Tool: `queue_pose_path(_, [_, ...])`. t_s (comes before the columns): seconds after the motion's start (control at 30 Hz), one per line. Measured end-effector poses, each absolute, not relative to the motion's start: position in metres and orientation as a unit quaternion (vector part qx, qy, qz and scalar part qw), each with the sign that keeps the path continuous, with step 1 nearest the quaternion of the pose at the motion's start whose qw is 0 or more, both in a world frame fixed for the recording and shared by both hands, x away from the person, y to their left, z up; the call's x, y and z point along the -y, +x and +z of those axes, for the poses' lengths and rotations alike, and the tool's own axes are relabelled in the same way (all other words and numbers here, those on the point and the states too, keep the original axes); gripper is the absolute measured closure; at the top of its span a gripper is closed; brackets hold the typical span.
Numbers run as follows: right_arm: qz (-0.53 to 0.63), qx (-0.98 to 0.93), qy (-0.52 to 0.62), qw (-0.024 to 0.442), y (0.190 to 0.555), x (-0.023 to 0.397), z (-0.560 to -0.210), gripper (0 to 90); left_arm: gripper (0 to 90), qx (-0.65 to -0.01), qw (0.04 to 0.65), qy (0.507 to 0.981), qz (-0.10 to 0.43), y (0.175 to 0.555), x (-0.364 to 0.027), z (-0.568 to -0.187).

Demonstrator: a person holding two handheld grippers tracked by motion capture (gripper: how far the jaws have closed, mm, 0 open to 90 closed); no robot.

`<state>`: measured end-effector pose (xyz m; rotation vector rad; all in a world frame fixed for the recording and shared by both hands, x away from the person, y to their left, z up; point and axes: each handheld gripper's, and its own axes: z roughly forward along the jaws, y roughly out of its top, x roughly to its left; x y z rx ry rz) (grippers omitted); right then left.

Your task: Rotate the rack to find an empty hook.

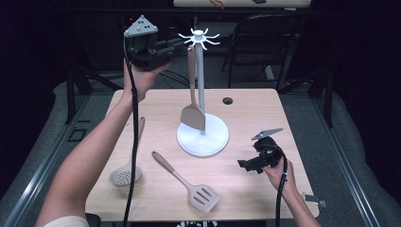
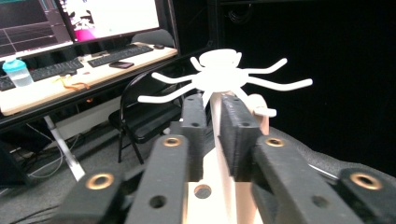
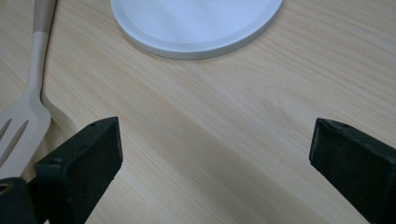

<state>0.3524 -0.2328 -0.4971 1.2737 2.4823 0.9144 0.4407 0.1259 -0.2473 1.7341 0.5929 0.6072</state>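
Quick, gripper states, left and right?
Left gripper: jaws around the spatula handle at the rack; grip unclear.
Right gripper: open, empty.

Bright table, dark room around it

In the high view, overhead light falls evenly on the pale wooden table (image 1: 246, 189), while the surroundings sink into near black; shadows under the slotted spatula (image 1: 189, 182) and the white stand (image 1: 202, 137) are short and soft. In the left gripper view, the jaws nearest the lens are blurred, the stand's hook crown (image 2: 219, 77) is washed out against a black backdrop, and the monitor (image 2: 112, 16) glares white. In the right gripper view, the tabletop is evenly lit and sharp, with faint soft shadows near the black jaws.
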Motion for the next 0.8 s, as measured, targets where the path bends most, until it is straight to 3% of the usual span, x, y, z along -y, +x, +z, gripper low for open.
queue_pose_path(0.13, [0.309, -0.841, 0.433, 0.098, 0.352, 0.231, -0.497, 2.6, 65.4, -0.255, 0.571, 0.738, 0.254, 0.437, -0.134, -0.25])
queue_pose_path(0.23, [0.306, -0.843, 0.431, 0.098, 0.351, 0.229, -0.496, 3.0, 48.9, -0.263, 0.57, 0.736, 0.254, 0.434, -0.139, -0.253])
queue_pose_path(0.27, [0.306, -0.843, 0.431, 0.098, 0.351, 0.229, -0.496, 3.0, 48.9, -0.266, 0.569, 0.736, 0.253, 0.433, -0.141, -0.254])
queue_pose_path(0.5, [0.303, -0.848, 0.425, 0.09, 0.349, 0.223, -0.498, 3.9, 26.4, -0.286, 0.562, 0.739, 0.239, 0.428, -0.156, -0.273])
queue_pose_path(0.8, [0.293, -0.856, 0.418, 0.084, 0.347, 0.215, -0.5, 5.5, 15.4, -0.315, 0.537, 0.75, 0.224, 0.42, -0.175, -0.315])
